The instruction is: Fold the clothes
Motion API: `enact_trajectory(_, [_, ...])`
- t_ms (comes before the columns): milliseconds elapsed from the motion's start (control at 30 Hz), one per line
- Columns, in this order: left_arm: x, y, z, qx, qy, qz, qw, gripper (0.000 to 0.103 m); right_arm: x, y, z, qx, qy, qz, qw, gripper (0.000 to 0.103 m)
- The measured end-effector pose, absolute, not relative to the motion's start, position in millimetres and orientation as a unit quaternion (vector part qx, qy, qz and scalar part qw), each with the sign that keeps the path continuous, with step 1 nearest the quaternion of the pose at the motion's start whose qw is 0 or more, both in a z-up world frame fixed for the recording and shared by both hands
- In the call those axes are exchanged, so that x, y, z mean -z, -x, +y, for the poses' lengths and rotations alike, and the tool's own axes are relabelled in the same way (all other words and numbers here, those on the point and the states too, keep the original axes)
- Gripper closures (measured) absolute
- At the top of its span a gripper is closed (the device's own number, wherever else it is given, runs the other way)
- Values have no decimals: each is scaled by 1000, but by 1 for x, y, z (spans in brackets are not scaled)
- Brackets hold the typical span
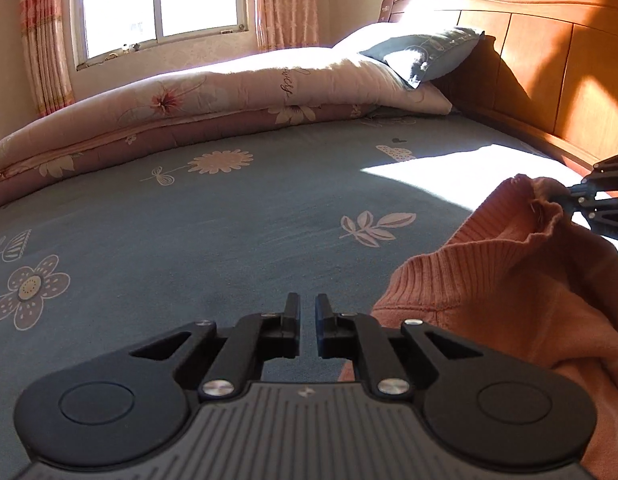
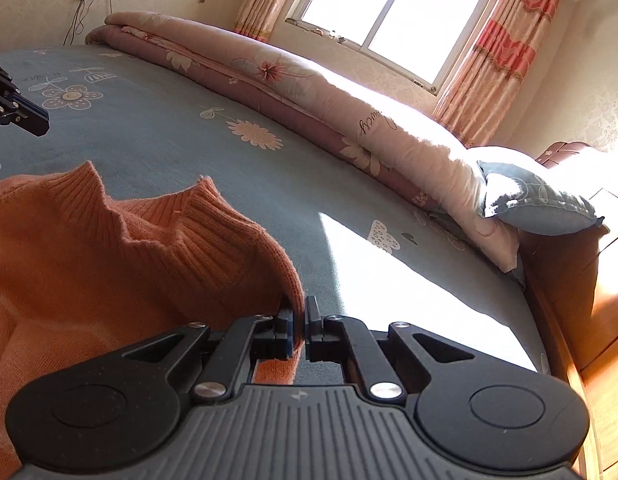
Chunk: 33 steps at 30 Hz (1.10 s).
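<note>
— Orange knit is pinched in the right gripper (image 2: 299, 322), isn't it?

— Yes, its two fingers are pressed on the ribbed hem of the orange sweater (image 2: 89, 248), lifting that edge off the bed.

— And the left gripper (image 1: 307, 322)?

— Its fingers stand slightly apart with nothing between them, just beside the sweater's other side, over the blue flowered sheet (image 1: 189, 232).

— Where does the sweater lie?

— On the near part of the sheet, bunched, between the two grippers.

— Farther out?

— A rolled pink quilt (image 1: 189, 100) along the far edge, a blue pillow (image 1: 425, 54) against the wooden headboard (image 1: 549, 72), and a sunlit window (image 2: 393, 12) with striped curtains.
</note>
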State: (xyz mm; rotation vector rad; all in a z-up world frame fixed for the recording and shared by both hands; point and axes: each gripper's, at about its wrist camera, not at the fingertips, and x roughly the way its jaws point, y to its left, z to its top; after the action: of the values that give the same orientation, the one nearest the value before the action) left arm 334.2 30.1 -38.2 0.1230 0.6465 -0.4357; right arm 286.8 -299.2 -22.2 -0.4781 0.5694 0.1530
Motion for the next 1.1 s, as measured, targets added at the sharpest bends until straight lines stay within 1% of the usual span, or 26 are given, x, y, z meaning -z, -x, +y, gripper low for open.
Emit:
enact_trajectory(67, [50, -335, 48, 247, -6, 330, 911, 83, 30, -289, -305, -82, 218, 289, 929, 97])
enact_trajectory(133, [58, -335, 70, 287, 68, 338, 894, 55, 36, -291, -311, -90, 197, 298, 930, 97])
enact_trajectory(167, [62, -336, 77, 303, 91, 341, 885, 25, 39, -291, -315, -93, 187, 302, 930, 97])
enact_trajectory(200, [67, -336, 84, 319, 110, 343, 877, 14, 42, -292, -318, -97, 177, 306, 930, 97])
enact_trajectory(267, [78, -338, 92, 340, 135, 351, 862, 14, 48, -294, -324, -105, 157, 314, 930, 97])
enact_trajectory(333, [90, -341, 93, 348, 144, 363, 852, 15, 50, -295, -334, -120, 110, 331, 930, 96])
enact_trajectory(467, [112, -347, 88, 380, 171, 389, 822, 15, 55, -294, -360, -151, -9, 362, 920, 72])
enact_trajectory(533, [121, -350, 81, 390, 171, 407, 809, 15, 58, -290, -368, -151, -43, 371, 915, 66])
enact_trajectory(600, [129, -350, 76, 395, 164, 418, 802, 15, 59, -284, -374, -147, -63, 377, 912, 51])
enact_trajectory(667, [131, -348, 76, 395, 170, 415, 802, 17, 59, -278, -377, -153, -85, 389, 904, 46])
enact_trajectory(700, [130, -347, 76, 397, 175, 413, 801, 24, 60, -276, -377, -159, -88, 396, 900, 46])
enact_trajectory(733, [129, -346, 77, 403, 182, 409, 798, 31, 61, -273, -375, -164, -81, 401, 897, 46])
enact_trajectory(767, [127, -344, 77, 405, 182, 408, 798, 43, 62, -271, -371, -166, -66, 404, 897, 47])
enact_trajectory(800, [125, -343, 77, 405, 180, 406, 799, 49, 61, -269, -367, -163, -48, 405, 899, 48])
enact_trajectory(833, [124, -341, 77, 406, 180, 406, 799, 54, 60, -268, -364, -162, -37, 406, 899, 56])
enact_trajectory(867, [121, -340, 77, 406, 182, 405, 799, 70, 58, -267, -361, -160, -25, 407, 899, 71])
enact_trajectory(900, [118, -339, 77, 406, 186, 403, 799, 78, 56, -267, -359, -156, -12, 407, 900, 84])
enact_trajectory(933, [115, -337, 77, 404, 188, 398, 801, 82, 54, -267, -357, -147, 4, 406, 902, 90])
enact_trajectory(967, [111, -335, 78, 403, 189, 392, 805, 88, 52, -267, -355, -138, 19, 405, 904, 94])
enact_trajectory(1000, [106, -334, 77, 396, 182, 391, 811, 89, 51, -267, -354, -131, 31, 403, 905, 95])
enact_trajectory(1100, [89, -327, 63, 360, 113, 385, 842, 92, 47, -270, -353, -113, 65, 392, 911, 96])
